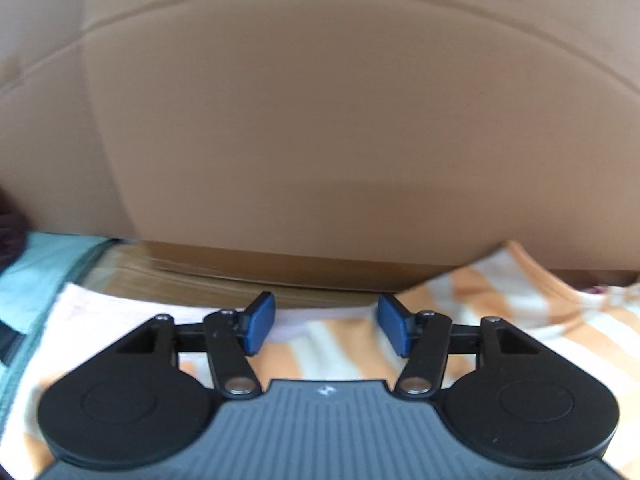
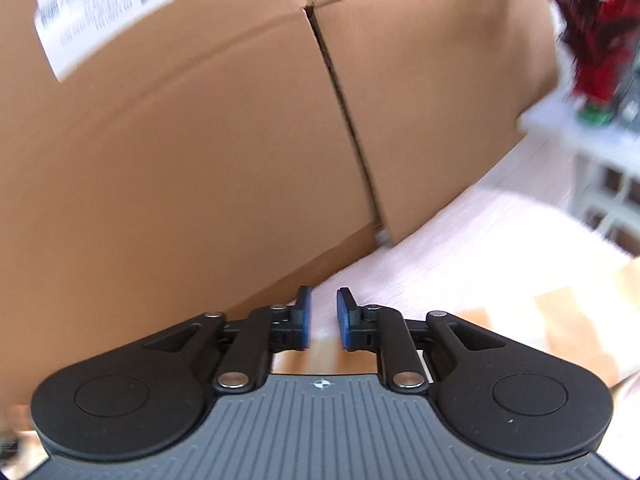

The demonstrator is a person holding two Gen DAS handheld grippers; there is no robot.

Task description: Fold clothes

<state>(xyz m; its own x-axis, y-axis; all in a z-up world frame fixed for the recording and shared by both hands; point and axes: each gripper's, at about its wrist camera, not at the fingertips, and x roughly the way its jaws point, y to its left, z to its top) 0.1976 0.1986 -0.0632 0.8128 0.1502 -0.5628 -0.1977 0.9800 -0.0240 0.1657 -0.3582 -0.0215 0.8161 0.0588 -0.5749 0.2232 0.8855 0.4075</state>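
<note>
Clothes lie in a spread just in front of the cardboard box [image 1: 320,120], which serves as the landmark here. In the left wrist view, far to the left of the box's lower edge, a teal garment [image 1: 36,276] lies with a dark seam along its side (a darker bundle at the very edge is too blurred to name). Next along, a pale pink cloth [image 1: 92,304] lies below the box's left corner, and a strip of wooden surface [image 1: 168,276] shows between it and the box. The left gripper [image 1: 326,326] hovers before the box's base, its blue-padded fingers [image 1: 260,320] spread wide apart with nothing between them. Under and to the right of it, an orange-and-white striped garment [image 1: 520,300] reaches up against the box's lower right edge.

In the right wrist view the box [image 2: 180,160] fills the left and centre, with a white printed label [image 2: 112,4] on its upper left and a dark vertical seam [image 2: 340,92] between two panels. The right gripper [image 2: 324,318] sits at the box's base, its fingers [image 2: 344,320] parted by a narrow gap, holding nothing. Right of the box lie pink cloth [image 2: 480,248] and orange stripes [image 2: 568,320], and beyond them a white shelf [image 2: 592,148] with something red and dark on top.
</note>
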